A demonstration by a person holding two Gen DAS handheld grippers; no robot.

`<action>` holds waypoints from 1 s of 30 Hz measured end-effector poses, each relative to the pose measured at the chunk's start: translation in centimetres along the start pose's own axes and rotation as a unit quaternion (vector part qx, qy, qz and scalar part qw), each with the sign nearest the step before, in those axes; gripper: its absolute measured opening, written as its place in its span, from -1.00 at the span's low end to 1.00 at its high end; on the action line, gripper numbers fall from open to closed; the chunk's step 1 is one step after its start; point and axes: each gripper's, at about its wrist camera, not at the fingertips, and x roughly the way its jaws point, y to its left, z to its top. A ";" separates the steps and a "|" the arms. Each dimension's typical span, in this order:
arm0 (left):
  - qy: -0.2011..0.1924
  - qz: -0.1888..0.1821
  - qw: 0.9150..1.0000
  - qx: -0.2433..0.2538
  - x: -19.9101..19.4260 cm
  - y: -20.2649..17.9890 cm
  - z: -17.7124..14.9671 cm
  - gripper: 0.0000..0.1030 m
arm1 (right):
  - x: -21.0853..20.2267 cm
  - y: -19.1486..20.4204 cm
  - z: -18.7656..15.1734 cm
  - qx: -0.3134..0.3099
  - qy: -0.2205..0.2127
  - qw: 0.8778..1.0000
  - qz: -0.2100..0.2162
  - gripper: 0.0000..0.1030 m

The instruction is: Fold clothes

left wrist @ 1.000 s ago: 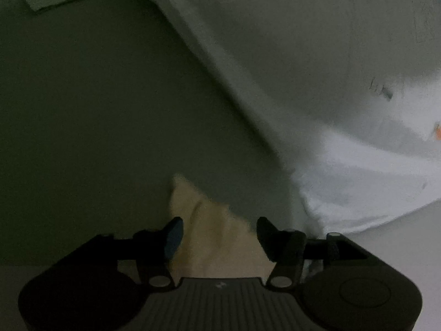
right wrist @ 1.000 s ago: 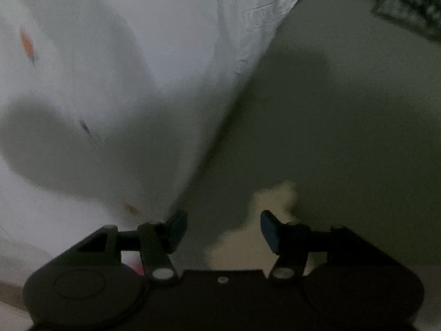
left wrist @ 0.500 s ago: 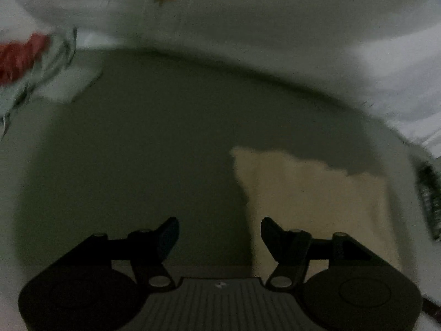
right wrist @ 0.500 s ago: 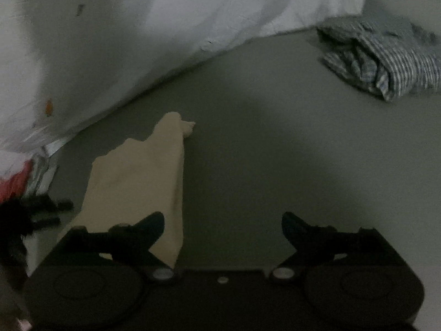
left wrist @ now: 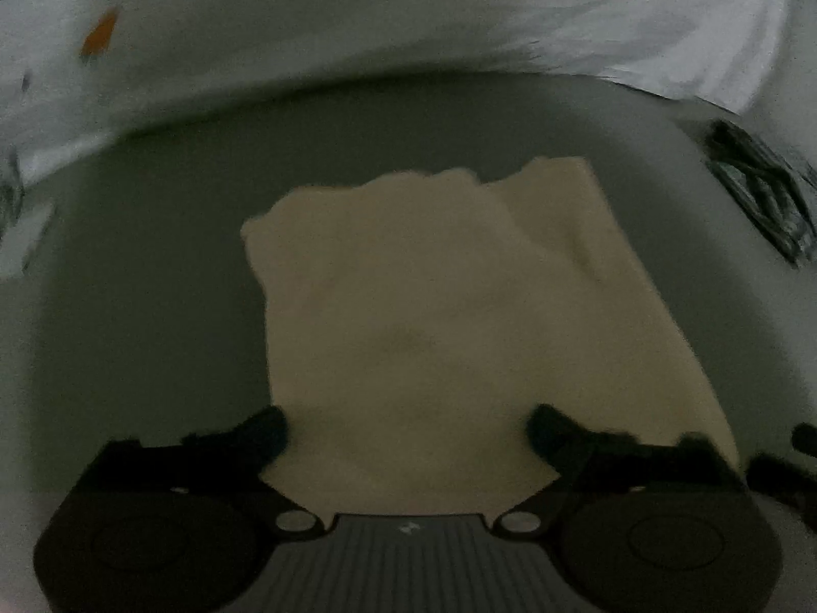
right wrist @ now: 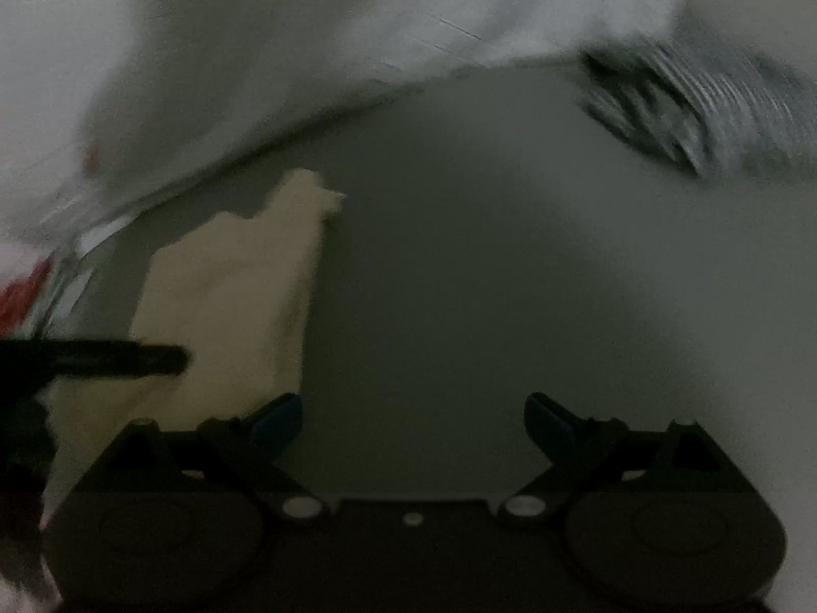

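In the left wrist view, starting at nine o'clock, a pale scrap (left wrist: pixel 25 240) lies at the frame's edge on the grey-green surface (left wrist: pixel 153 281). Above it, from ten round to two o'clock, a white sheet (left wrist: pixel 408 15) with a small orange mark (left wrist: pixel 99 38) runs across the top. At the centre lies the cream garment (left wrist: pixel 434 316), spread flat, its far edge ragged toward twelve o'clock and its near edge running under the tool. The left gripper (left wrist: pixel 406 426) sits at six o'clock with its jaws spread wide apart over the near edge of the cream cloth, nothing pinched between them. At two to three o'clock a dark patterned garment (left wrist: pixel 761 199) lies near the rim, blurred. In the right wrist view, at nine o'clock something red (right wrist: pixel 20 296) shows at the edge, too blurred to name, and a dark bar (right wrist: pixel 102 357) reaches in from the left over the cream garment (right wrist: pixel 230 296), which lies from eight toward eleven o'clock. The white sheet (right wrist: pixel 306 36) fills ten to one o'clock. The right gripper (right wrist: pixel 413 421) at six o'clock has its jaws wide apart above the bare grey-green surface (right wrist: pixel 485 281), just beside the garment's right edge and holding nothing. At two o'clock a checked garment (right wrist: pixel 715 102) lies crumpled and blurred.
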 end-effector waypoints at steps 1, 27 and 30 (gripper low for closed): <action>0.020 -0.018 0.999 -0.034 0.5 1.0 0.4 1.00 | -0.1 0.4 0.0 -0.032 -0.009 0.999 0.006 0.81; 0.046 -0.039 0.995 -0.073 1.7 2.3 0.7 1.00 | 2.0 6.6 1.4 -0.362 0.042 0.911 0.192 0.13; 0.045 -0.039 0.996 -0.070 1.6 2.2 0.6 1.00 | 1.6 7.5 1.5 -0.387 0.034 0.897 0.211 0.16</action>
